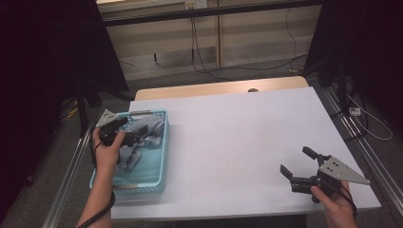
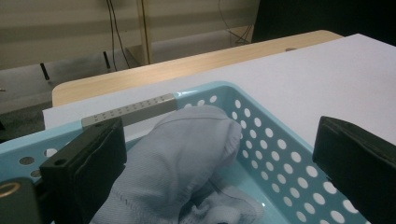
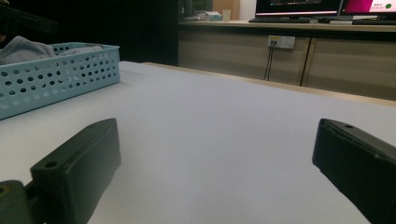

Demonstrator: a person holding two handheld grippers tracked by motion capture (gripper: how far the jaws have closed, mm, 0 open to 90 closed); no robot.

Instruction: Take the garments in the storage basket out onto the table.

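A light blue perforated basket [image 1: 164, 154] stands at the table's left front and holds crumpled grey cloth [image 1: 145, 129]. My left gripper [image 1: 134, 133] hovers over the basket's far half, open. In the left gripper view the cloth [image 2: 187, 149] bulges up between the wide-apart jaws of the left gripper [image 2: 217, 144], inside the basket [image 2: 275, 154]. My right gripper [image 1: 295, 160] is open above the bare table near the right front corner. The right gripper view has its jaws [image 3: 215, 154] spread over the white surface, with the basket [image 3: 60, 79] and cloth [image 3: 21, 49] far to the left.
The white table top [image 1: 237, 137] stretches between the grippers, with a wooden strip [image 1: 214, 88] along its far edge. Black cables [image 1: 199, 57] trail on the floor behind. Dark curtains and stand legs [image 1: 83, 114] flank both sides.
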